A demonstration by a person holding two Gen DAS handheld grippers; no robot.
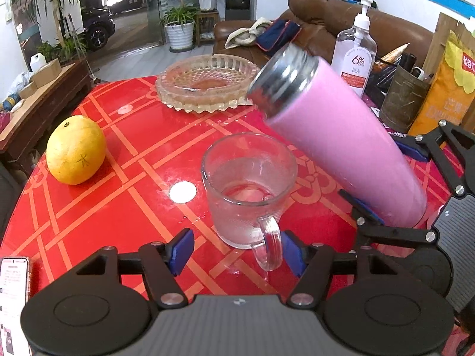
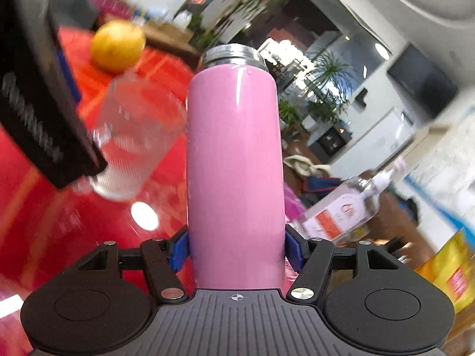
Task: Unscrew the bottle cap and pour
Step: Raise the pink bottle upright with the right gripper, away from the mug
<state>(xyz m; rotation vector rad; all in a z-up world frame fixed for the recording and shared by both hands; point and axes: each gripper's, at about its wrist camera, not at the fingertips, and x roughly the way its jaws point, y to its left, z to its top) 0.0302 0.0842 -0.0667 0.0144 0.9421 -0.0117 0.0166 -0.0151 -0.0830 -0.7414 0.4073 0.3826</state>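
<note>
On the red table: one glass mug, one orange; right gripper clamps one pink bottle, left gripper wide.

Pink bottle tilted, cap off, its steel threaded mouth up beyond the glass mug, clamped by the right hand-held gripper. The left hand-held gripper gapes around the mug's handle on the red tabletop. A yellow citrus fruit sits left.

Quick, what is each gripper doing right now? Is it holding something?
Left gripper: open, its pads either side of the glass mug handle, not pressing.
Right gripper: shut on the pink bottle, cap off, tilted.
</note>
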